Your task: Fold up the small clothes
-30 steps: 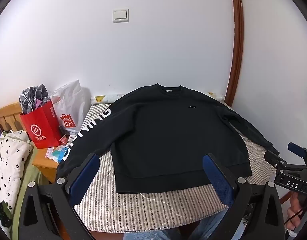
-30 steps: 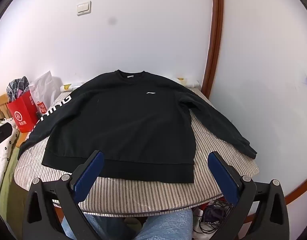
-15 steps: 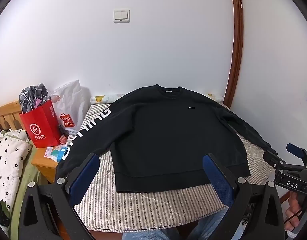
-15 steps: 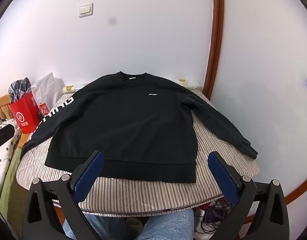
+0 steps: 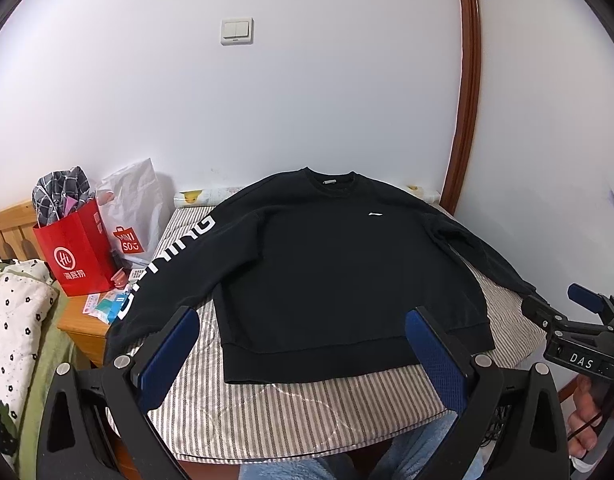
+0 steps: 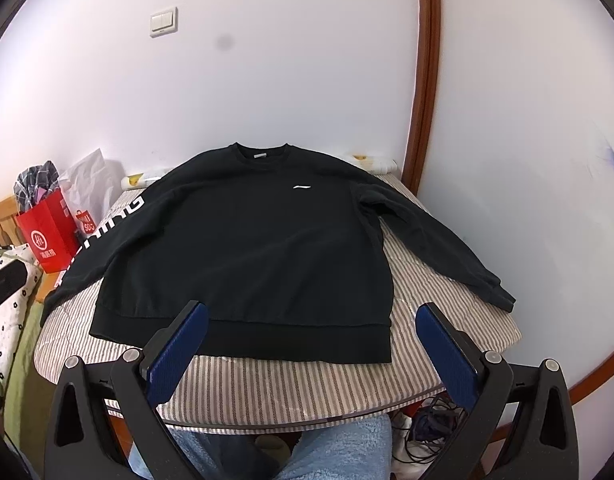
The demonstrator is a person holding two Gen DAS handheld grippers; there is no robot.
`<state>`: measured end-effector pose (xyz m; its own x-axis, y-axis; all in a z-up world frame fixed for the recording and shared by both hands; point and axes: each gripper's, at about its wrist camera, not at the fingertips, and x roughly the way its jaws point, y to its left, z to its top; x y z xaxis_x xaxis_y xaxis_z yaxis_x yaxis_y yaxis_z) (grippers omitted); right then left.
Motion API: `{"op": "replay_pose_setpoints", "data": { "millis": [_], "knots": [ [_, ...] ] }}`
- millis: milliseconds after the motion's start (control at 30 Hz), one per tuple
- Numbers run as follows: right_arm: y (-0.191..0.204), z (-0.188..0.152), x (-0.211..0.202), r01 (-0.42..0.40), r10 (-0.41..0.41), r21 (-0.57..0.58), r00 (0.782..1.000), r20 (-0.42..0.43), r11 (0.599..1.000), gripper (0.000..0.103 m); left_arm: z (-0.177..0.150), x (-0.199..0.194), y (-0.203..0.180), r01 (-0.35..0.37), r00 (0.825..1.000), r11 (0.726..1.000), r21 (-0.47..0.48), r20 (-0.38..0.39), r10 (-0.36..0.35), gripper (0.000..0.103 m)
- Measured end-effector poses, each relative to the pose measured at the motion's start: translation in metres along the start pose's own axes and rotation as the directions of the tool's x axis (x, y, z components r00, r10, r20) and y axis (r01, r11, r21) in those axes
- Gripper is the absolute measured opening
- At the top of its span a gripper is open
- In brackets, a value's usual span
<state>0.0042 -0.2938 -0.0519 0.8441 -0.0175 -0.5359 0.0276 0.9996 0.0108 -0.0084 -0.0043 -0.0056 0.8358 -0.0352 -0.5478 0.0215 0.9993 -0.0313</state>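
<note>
Both tongs hang spread and empty on the near side of the sweatshirt (image 6: 247, 248): left tongs (image 5: 303, 354) in front of its left hem corner, right tongs (image 6: 311, 344) in front of the hem's middle and right part. Neither touches cloth.

Position of work item: the sweatshirt lies flat, front up, on a striped pad (image 6: 291, 388), hem nearest, collar farthest.

Hazards, judged from this layout:
- The lettered sleeve (image 5: 163, 268) overhangs the pad edge left of the sweatshirt body. A pull on the body is likely to drag it off.
- The plain sleeve (image 6: 439, 240) ends near the pad edge on the right; same risk.
- Thick fabric may let a finger catch only the top layer, so the fold would skew.
- Clutter left of the sweatshirt may snag the hanging sleeve.

Count:
- Tongs: two.
- Sweatshirts: one, with two sleeves.
- Left of the sweatshirt: one red bag (image 5: 77, 252), one white bag (image 5: 133, 208).
- Beyond the collar: one rolled item (image 5: 205, 196), one wall switch (image 5: 237, 31).
</note>
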Motion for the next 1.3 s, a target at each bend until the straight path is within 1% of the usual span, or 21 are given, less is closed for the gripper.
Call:
{"op": "replay_pose_setpoints", "data": {
  "millis": [333, 367, 567, 900, 1300],
  "knots": [
    [-0.0028, -0.0004, 0.0004, 0.011, -0.011, 0.009, 1.0, -0.004, 1.0, 0.102, 0.0013, 0.0004, -0.003, -0.007, 1.0, 1.0, -0.004, -0.003, 0.007, 0.103],
    [-0.0035, 0.0, -0.0005, 0.012, -0.012, 0.01, 1.0, -0.003, 1.0, 0.102, 0.0014, 0.0005, 0.0017, -0.004, 1.0, 1.0, -0.005, -0.007, 0.004, 0.103],
    [-0.005, 0.0001, -0.0044, 0.011, -0.011, 0.012, 1.0, 0.009, 1.0, 0.102, 0.0026, -0.0006, -0.0007, 0.001, 1.0, 1.0, -0.001, -0.009, -0.001, 0.103],
    [-0.0056, 0.0009, -0.0047, 0.011, -0.012, 0.015, 1.0, 0.004, 1.0, 0.102, 0.0026, 0.0024, 0.0004, 0.003, 1.0, 1.0, -0.009, -0.018, -0.003, 0.103],
    [-0.0025, 0.0008, -0.0038, 0.01, -0.011, 0.009, 1.0, 0.005, 1.0, 0.102, 0.0025, 0.0012, 0.0022, -0.001, 1.0, 1.0, -0.012, -0.01, 0.001, 0.103]
  ]
}}
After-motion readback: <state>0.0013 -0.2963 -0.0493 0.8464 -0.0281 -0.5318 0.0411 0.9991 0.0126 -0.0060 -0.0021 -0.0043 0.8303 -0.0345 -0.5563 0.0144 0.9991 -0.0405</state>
